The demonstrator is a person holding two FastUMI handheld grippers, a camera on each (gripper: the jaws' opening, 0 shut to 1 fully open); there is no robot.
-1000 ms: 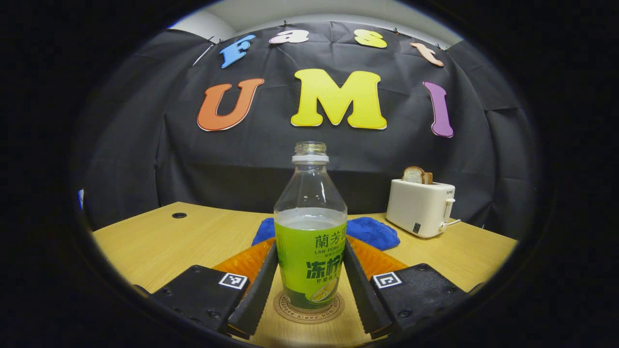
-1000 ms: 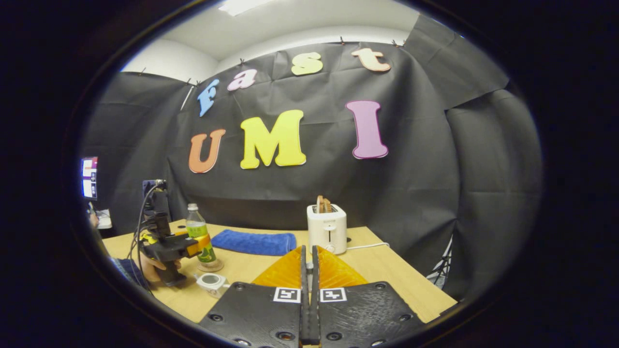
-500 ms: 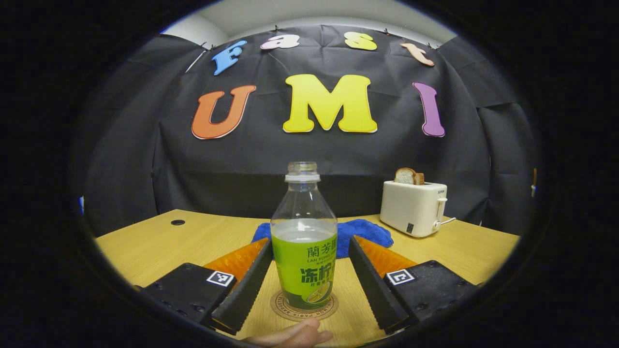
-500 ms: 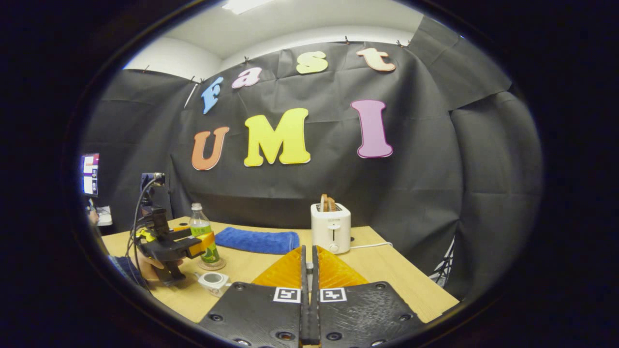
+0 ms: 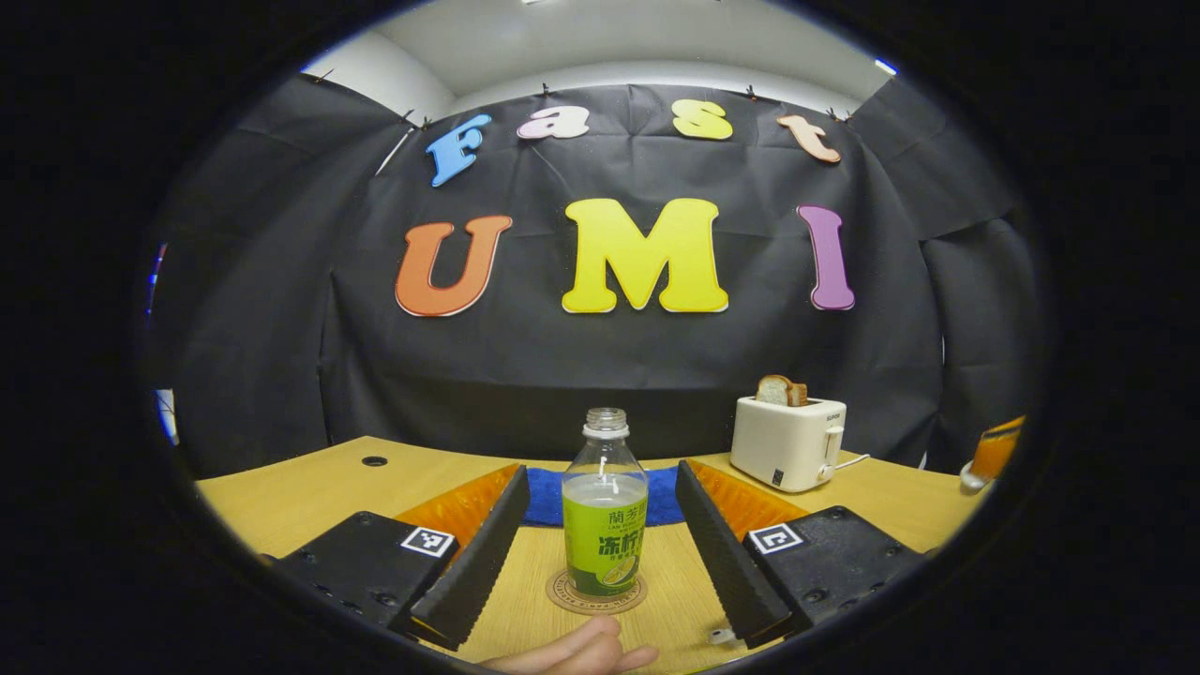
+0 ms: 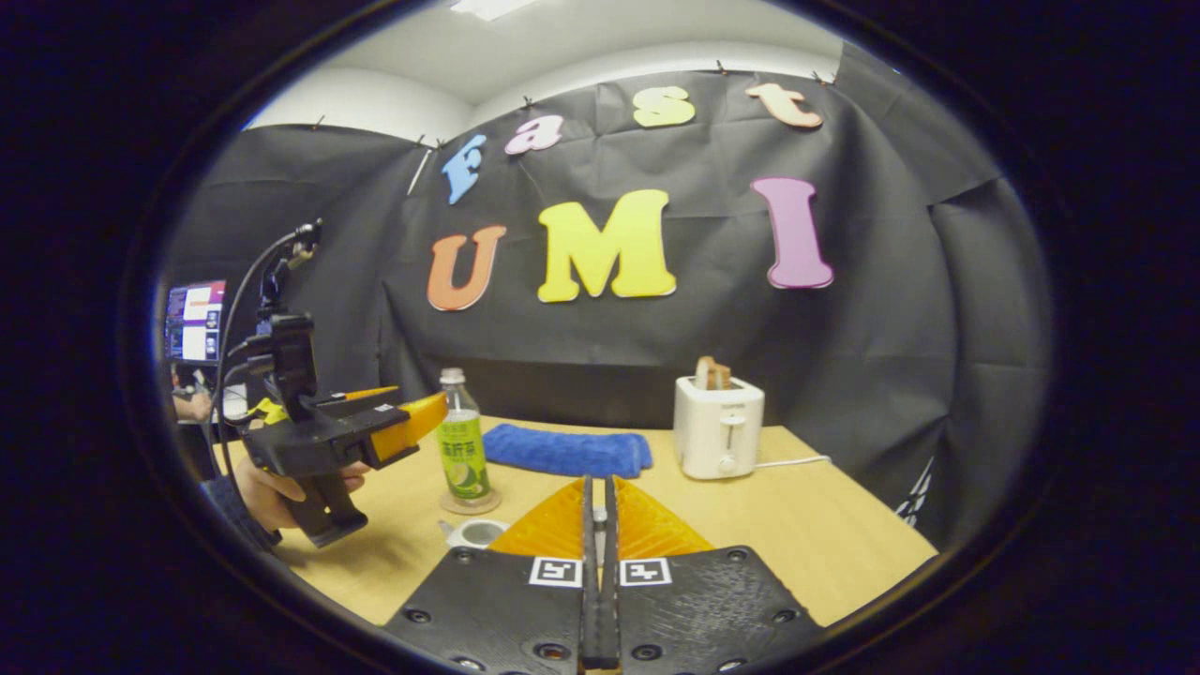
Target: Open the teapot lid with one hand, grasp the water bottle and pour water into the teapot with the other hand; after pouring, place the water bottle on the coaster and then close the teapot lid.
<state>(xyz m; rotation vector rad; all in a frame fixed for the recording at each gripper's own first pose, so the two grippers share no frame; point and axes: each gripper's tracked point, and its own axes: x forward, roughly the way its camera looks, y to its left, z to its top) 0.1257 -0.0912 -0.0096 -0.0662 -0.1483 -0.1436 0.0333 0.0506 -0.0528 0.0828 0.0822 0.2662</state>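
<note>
Black cloth backs a pale wooden table (image 5: pixel 309 487) in the left gripper view, where the left gripper (image 5: pixel 600 539) stands wide open, its two fingers (image 5: pixel 478 553) spread well apart on either side of the water bottle (image 5: pixel 605 511) without touching it. That bottle stands upright and uncapped on the round coaster (image 5: pixel 598 596), farther off than the fingertips, about half full behind its green label. A blue towel (image 5: pixel 544 497) lies beyond it, partly hidden by the bottle and the fingers, and a white toaster (image 5: pixel 786 442) with bread in its slot sits far right. At the bottom edge part of a hand (image 5: pixel 572 652) is cut off, and at the right edge an orange-topped thing is too clipped to identify. Across in the right gripper view, the same table (image 6: pixel 825 534) runs under the cloth wall, and the right gripper (image 6: pixel 596 525) has its fingers pressed together; whether anything thin is pinched between them cannot be told. Far left, a hand (image 6: pixel 272 487) grips the left gripper (image 6: pixel 427 417), whose open fingers point toward the water bottle (image 6: pixel 462 450) on its coaster (image 6: pixel 472 503). Just near of the coaster sits the teapot (image 6: pixel 473 532), its round mouth open, its right side hidden behind the right gripper's fingers. Towel (image 6: pixel 567 450) and toaster (image 6: pixel 719 427) lie farther back.
</note>
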